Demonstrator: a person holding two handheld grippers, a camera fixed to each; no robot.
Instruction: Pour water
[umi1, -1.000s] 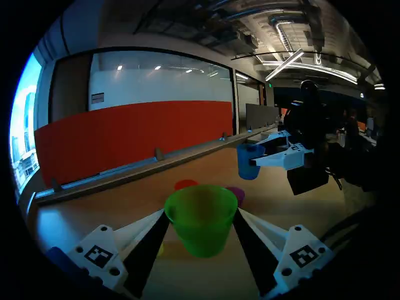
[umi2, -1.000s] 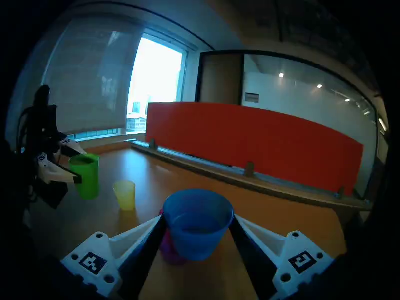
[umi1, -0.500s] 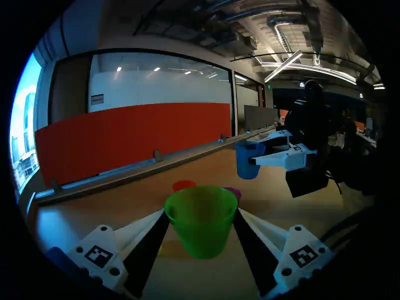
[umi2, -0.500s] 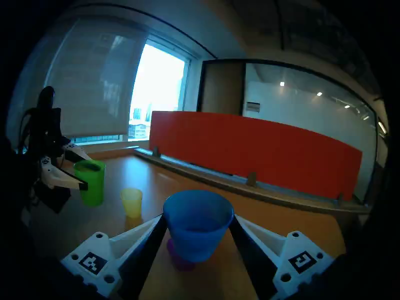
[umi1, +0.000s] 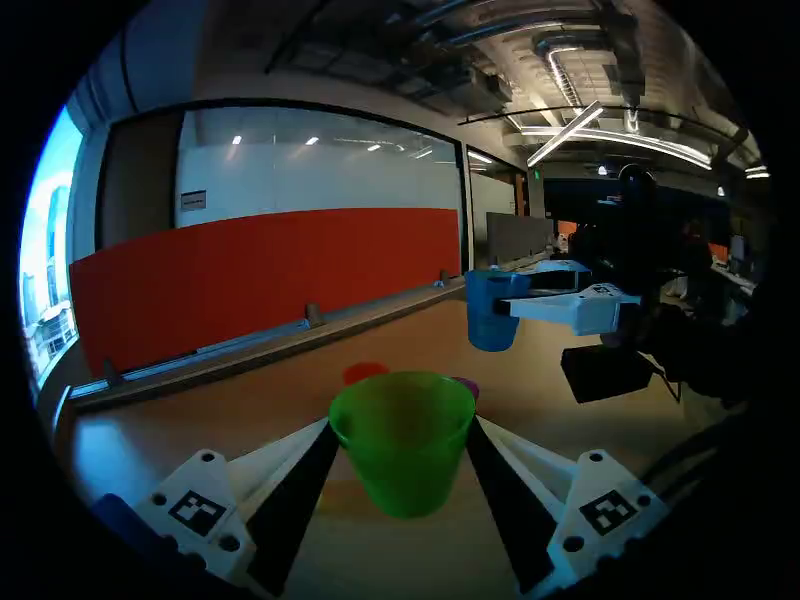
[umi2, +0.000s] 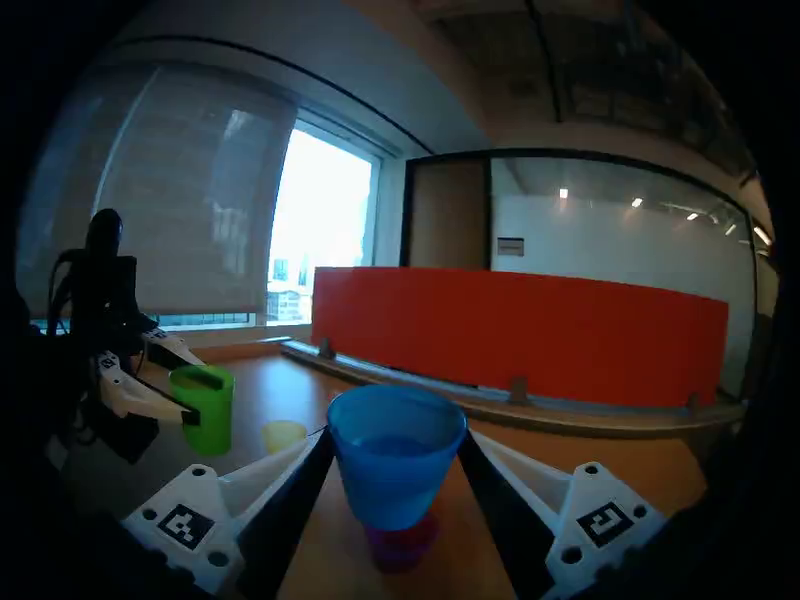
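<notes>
Biggest thing here is the long wooden table (umi1: 300, 365) with the red partition (umi1: 270, 270) running along its far edge. I'm working above it with both tools up in the air.

My left gripper (umi1: 402, 428) is clamped on the green cup (umi1: 403, 455), one finger on each side, cup upright and off the table. My right gripper (umi2: 396, 445) is squeezing the blue cup (umi2: 396, 475) the same way, also upright. From the left gripper view it hangs off to the right, a bit higher than the green one and well apart from it.

So I'd call this the carry part of the pour: both cups picked up, nothing tipped yet. The blue one looks like it's got water in it, but with the fisheye and the dim light I honestly can't be sure how full it is.

Next move as I see it: bring the blue rim over the green mouth, hold the green one level, then roll the right wrist slowly so the water doesn't overshoot the rim.

Small stuff left on the table: a purple cup (umi2: 400, 545) right under the blue one, a yellow cup (umi2: 283, 435) between the two grippers, and an orange cup (umi1: 365, 372) peeking out behind the green rim.
</notes>
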